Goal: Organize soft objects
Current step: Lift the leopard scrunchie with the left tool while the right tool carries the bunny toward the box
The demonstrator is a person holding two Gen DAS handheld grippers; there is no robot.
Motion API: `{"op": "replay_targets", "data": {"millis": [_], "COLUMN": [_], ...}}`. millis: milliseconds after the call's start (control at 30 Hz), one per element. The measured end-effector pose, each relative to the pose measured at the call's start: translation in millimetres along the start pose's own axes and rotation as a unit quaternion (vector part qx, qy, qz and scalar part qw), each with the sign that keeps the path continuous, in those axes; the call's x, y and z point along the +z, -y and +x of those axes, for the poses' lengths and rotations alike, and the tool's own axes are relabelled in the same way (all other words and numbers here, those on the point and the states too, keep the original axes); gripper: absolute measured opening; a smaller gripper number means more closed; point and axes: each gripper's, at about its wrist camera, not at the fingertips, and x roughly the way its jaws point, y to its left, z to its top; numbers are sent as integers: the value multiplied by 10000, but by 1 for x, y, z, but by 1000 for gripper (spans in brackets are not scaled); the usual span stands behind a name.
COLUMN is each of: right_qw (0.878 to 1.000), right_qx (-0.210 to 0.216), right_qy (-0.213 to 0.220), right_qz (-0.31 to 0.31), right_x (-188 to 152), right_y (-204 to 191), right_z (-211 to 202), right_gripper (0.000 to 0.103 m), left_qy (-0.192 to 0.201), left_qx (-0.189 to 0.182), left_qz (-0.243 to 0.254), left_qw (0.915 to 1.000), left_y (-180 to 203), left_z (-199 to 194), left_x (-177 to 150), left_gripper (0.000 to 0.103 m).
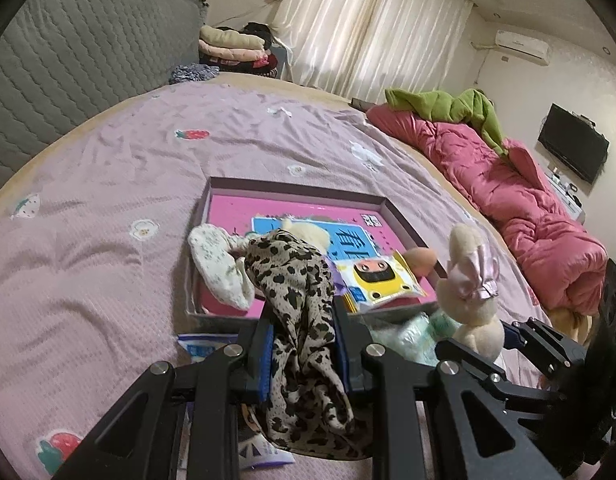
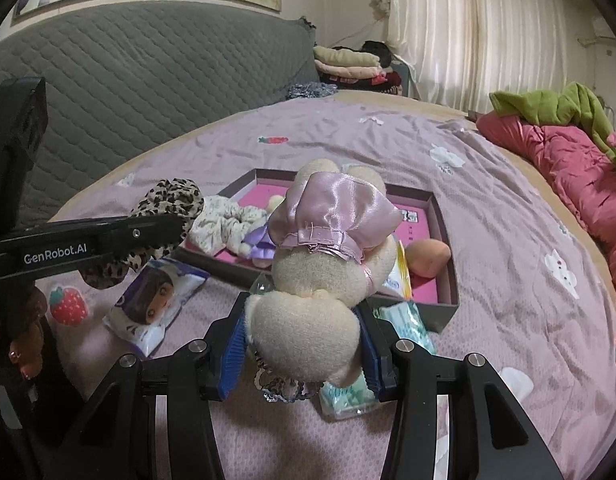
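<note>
Clamping a leopard-print scrunchie (image 1: pixel 304 300), left gripper (image 1: pixel 304 320) could snag the floral scrunchie (image 1: pixel 220 264) at nine o'clock while right gripper (image 2: pixel 304 344) pinches a plush bunny (image 2: pixel 320 280).

A bed (image 2: pixel 488 216) with a lilac sheet printed with strawberries carries a shallow grey box (image 2: pixel 444 292) near its middle. Just in front of the box lie a cartoon-face tissue pack (image 2: pixel 148 304) and a pale green packet (image 2: pixel 348 400). A crumpled pink quilt (image 1: pixel 520 200) lies along the far edge
</note>
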Motion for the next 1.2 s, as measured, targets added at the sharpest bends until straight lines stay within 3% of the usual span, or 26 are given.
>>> {"op": "replay_targets", "data": {"millis": [867, 1200], "right_qw": [9991, 9985], "right_qx": [-219, -345], "right_qy": [329, 379], "right_qz": [160, 168], "right_x": [31, 41], "right_y": [19, 25], "right_z": [8, 13], "right_gripper": [50, 50], "left_qy": [162, 52], "left_qx": [-61, 0], "left_qz": [158, 140], "left_qw": [9997, 9999], "left_y": [-2, -4], "left_z": [20, 30], "left_x": [28, 35], "left_gripper": [25, 25]}}
